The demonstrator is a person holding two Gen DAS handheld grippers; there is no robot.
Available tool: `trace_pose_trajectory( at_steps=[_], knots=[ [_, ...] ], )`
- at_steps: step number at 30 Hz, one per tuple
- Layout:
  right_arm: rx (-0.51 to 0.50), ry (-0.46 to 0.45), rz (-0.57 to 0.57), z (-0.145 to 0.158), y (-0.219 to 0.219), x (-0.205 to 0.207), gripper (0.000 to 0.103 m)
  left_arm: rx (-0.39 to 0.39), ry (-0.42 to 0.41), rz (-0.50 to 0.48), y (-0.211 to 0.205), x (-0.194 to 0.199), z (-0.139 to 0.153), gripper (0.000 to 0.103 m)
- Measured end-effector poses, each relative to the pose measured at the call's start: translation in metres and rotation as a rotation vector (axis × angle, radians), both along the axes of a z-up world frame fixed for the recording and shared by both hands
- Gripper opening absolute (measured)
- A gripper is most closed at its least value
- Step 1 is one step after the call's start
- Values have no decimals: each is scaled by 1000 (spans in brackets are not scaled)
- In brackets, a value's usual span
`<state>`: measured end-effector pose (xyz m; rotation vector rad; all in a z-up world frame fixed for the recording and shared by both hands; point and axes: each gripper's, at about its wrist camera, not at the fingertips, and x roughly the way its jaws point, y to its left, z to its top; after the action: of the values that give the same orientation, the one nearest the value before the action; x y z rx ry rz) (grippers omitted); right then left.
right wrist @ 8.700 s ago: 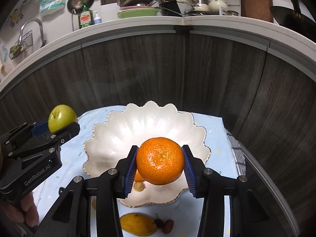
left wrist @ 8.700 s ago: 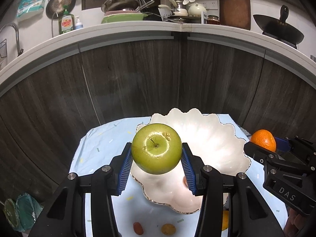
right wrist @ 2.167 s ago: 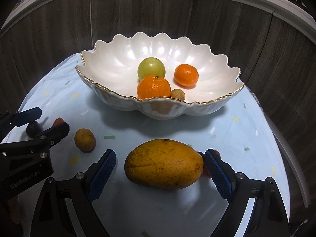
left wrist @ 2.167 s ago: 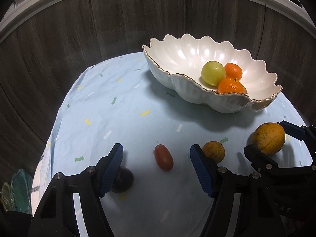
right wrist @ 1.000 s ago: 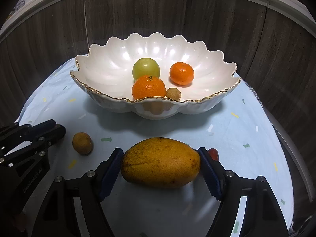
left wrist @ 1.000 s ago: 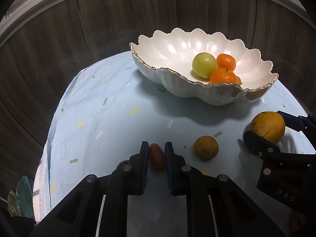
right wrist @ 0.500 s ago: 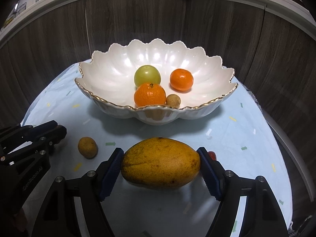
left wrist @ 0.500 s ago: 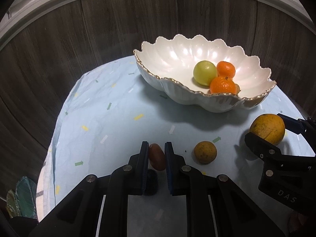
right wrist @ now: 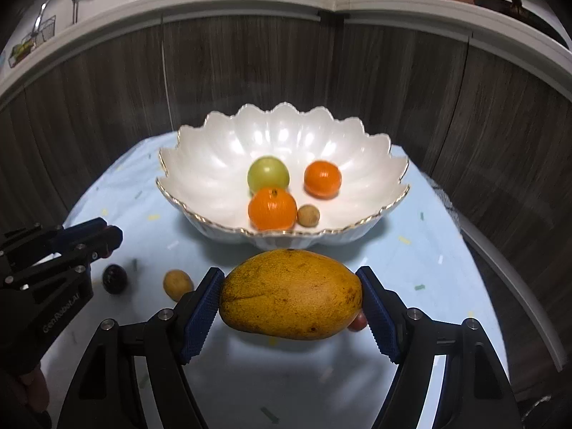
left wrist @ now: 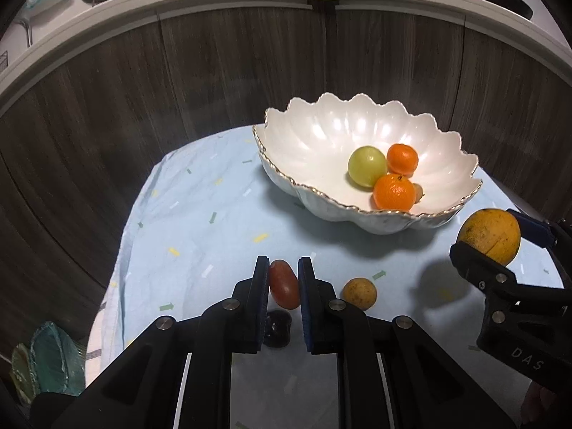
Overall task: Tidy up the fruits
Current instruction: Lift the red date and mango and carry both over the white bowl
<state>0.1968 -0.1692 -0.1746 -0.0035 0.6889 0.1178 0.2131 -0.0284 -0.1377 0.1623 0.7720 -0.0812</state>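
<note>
Left gripper [left wrist: 283, 284]: jaws nearly together, clamped on a small reddish-brown oval fruit [left wrist: 284, 289], lifted clear of the pale blue cloth [left wrist: 200, 214], nearer the camera than the scalloped white bowl [left wrist: 311, 143]. Right gripper [right wrist: 290, 295]: jaws wide, blue pads pressed against both ends of a yellow mango [right wrist: 290, 293] held crosswise, also in the air just in front of the bowl.

Seen only from the left wrist: the red fruit between the pads, which the right wrist view hides behind the left gripper's fingers; the mango merely as a rounded end. Seen only from the right wrist: the mango's full length; a small red fruit [right wrist: 358, 321] peeking from behind the mango's right end; the dark plum-like fruit [right wrist: 114, 279] whole on the cloth, left of the bowl and nearer the camera, in the left view half hidden under the jaws.

Counted in the bowl: one green apple [right wrist: 268, 176], two mandarins [right wrist: 272, 208], one small tan round fruit [right wrist: 308, 215]. Counted on the cloth: one yellowish-brown round fruit [right wrist: 177, 285], one dark fruit, one small red fruit. In the grippers: two.
</note>
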Motion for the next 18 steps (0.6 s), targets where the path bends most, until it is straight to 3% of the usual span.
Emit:
trace_pose_trajectory(
  at_steps=[18],
  knots=[
    [33,-81,-10,51,-12,-5,75,-20,-63,-14,-16,0,49,17]
  ],
)
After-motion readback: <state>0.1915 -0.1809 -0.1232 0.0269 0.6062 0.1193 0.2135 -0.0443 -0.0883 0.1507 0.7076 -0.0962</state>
